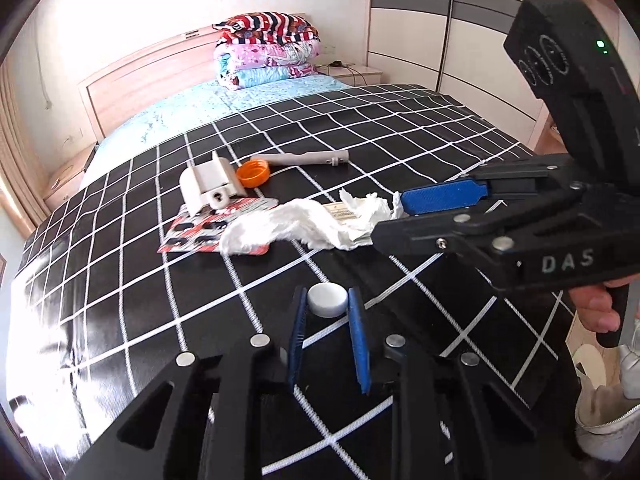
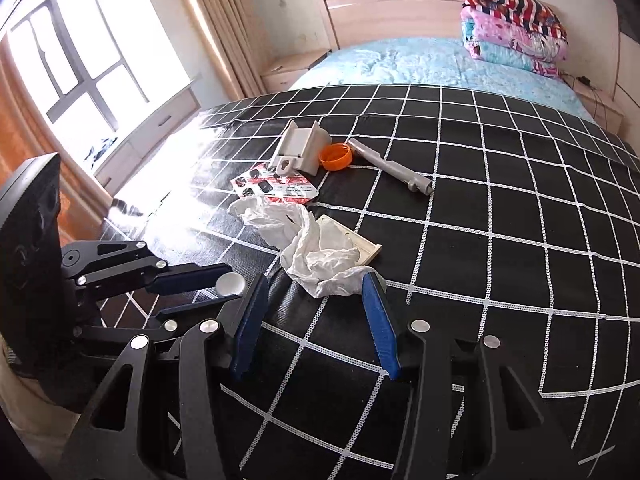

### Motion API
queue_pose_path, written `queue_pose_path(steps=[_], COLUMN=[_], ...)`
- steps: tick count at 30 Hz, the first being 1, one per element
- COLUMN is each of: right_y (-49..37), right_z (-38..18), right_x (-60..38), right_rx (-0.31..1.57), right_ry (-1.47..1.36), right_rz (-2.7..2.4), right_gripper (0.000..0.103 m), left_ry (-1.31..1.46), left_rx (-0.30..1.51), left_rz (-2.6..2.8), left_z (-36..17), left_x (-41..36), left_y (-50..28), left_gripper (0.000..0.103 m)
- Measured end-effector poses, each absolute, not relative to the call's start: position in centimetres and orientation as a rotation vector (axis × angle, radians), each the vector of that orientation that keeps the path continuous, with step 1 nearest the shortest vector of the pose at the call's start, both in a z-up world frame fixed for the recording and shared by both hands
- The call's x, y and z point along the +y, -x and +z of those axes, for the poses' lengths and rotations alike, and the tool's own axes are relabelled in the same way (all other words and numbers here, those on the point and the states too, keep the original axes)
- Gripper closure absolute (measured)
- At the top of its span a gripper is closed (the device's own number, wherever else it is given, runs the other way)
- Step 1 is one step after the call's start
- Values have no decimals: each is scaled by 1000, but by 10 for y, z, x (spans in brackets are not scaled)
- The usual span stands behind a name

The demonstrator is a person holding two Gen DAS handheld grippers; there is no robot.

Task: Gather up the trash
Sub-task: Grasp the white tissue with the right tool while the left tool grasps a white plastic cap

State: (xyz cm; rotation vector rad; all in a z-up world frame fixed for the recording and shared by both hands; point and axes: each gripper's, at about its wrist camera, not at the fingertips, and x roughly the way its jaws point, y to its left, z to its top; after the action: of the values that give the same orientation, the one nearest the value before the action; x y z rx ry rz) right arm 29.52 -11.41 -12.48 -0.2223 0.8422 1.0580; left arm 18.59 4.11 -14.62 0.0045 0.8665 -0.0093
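Note:
A round white cap [image 1: 327, 298] is pinched between the blue pads of my left gripper [image 1: 327, 309], just over the black grid cloth [image 1: 400, 128]. In the right wrist view the same cap [image 2: 231, 283] shows in the left gripper [image 2: 232, 286] at the left. A crumpled white tissue [image 2: 320, 256] lies at the tips of my right gripper [image 2: 316, 280], whose jaws stand apart, with one pad brushing the tissue's edge. From the left wrist, the right gripper [image 1: 388, 218] flanks the tissue [image 1: 304, 224] end. Beyond lie an orange cap [image 1: 253, 173], a grey tube [image 1: 304, 158], a white bracket [image 1: 208, 186] and a red blister card [image 1: 196, 232].
A flat white plastic piece [image 2: 352, 236] lies partly under the tissue. Folded quilts [image 1: 268, 48] are stacked at the headboard. A wardrobe [image 1: 440, 20] stands right of the bed, and a window [image 2: 80, 60] left. A hand [image 1: 596, 308] holds the right gripper above a white bag [image 1: 604, 408].

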Motion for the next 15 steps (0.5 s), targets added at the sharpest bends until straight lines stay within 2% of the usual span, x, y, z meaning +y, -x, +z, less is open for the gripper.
queue_pose_path(steps=[1, 2, 15], right_y=[-294, -293, -299], right_z=[-125, -126, -136], right_x=[-111, -108, -68], right_rx=[844, 846, 827], right_ry=[217, 218, 285], right_rz=[1062, 1050, 914], right_gripper=[44, 41, 41], left_ry=[1, 5, 37], left_rx=[862, 858, 812], left_rz=[-5, -1, 48], left_z=[-145, -144, -134], left_x=[43, 45, 62], left_y=[-182, -178, -149], left_gripper=[82, 82, 82])
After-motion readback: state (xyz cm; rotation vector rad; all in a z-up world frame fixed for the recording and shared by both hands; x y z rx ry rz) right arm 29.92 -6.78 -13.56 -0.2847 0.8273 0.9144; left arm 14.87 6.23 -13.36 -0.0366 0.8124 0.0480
